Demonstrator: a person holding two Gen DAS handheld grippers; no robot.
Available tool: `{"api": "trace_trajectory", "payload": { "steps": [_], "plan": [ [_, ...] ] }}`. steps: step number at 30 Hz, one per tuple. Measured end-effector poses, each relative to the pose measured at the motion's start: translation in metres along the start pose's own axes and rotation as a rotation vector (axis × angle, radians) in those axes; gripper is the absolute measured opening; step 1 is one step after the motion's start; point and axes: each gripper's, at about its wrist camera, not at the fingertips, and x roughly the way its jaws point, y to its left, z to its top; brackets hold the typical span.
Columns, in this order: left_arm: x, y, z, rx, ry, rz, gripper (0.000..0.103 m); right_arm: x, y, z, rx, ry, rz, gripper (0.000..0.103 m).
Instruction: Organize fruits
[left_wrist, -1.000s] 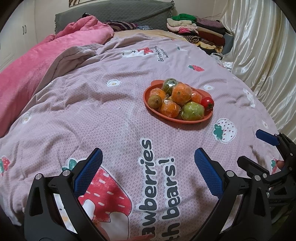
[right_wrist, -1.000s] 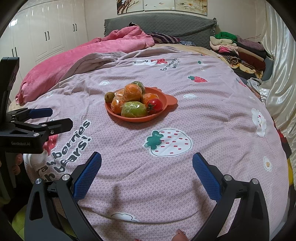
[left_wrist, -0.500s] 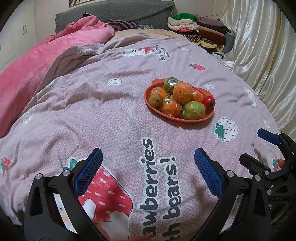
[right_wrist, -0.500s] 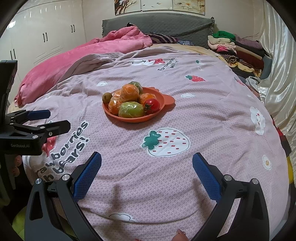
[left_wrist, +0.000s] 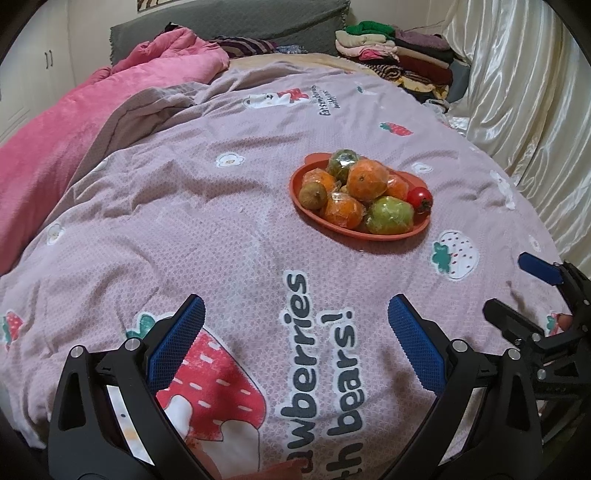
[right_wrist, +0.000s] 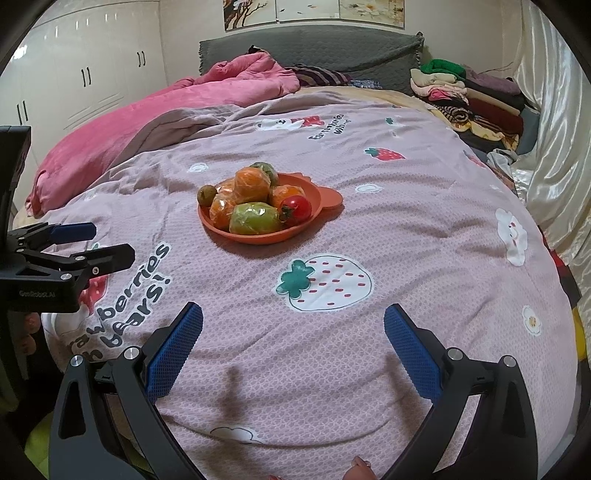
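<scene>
Both grippers are low over the near edge of the bed, side by side and apart. The left gripper (left_wrist: 295, 314) has its blue pads spread wide with nothing between them, hanging above the big strawberry print and the lettering on the quilt (left_wrist: 184, 229). The right gripper (right_wrist: 293, 325) is just as wide apart and empty, poised over bare quilt, with another printed strawberry a little way ahead of it. Each one shows in the other's view, out at the edge of the frame.

Further up the bed, near the middle of the quilt, sits the orange plate (right_wrist: 317, 195), well away from both sets of fingers. It's piled with fruit: a top orange (left_wrist: 367, 178) wrapped in clear film, more wrapped oranges around it, a green fruit (right_wrist: 255, 218) in film at the near edge, a red tomato (right_wrist: 297, 208) beside that, and a brown kiwi (left_wrist: 313, 194) on the left rim.

Beyond, a pink blanket (right_wrist: 166, 107) is bunched along the left, and folded clothes (right_wrist: 469, 96) are stacked at the far right by the shiny curtain (left_wrist: 524, 92).
</scene>
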Motion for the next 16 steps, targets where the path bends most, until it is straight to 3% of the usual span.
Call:
{"api": "trace_trajectory", "payload": {
  "steps": [5, 9, 16],
  "plan": [
    [-0.002, 0.012, 0.006, -0.021, 0.003, 0.022, 0.093, 0.004, -0.011, 0.001, 0.028, -0.001, -0.019, 0.098],
    [-0.014, 0.034, 0.019, -0.039, -0.066, 0.048, 0.093, 0.012, -0.03, 0.007, 0.064, 0.0, -0.051, 0.098],
    [0.03, 0.107, 0.063, -0.063, 0.007, 0.144, 0.093, 0.053, -0.115, 0.043, 0.159, 0.018, -0.242, 0.098]
  ]
}}
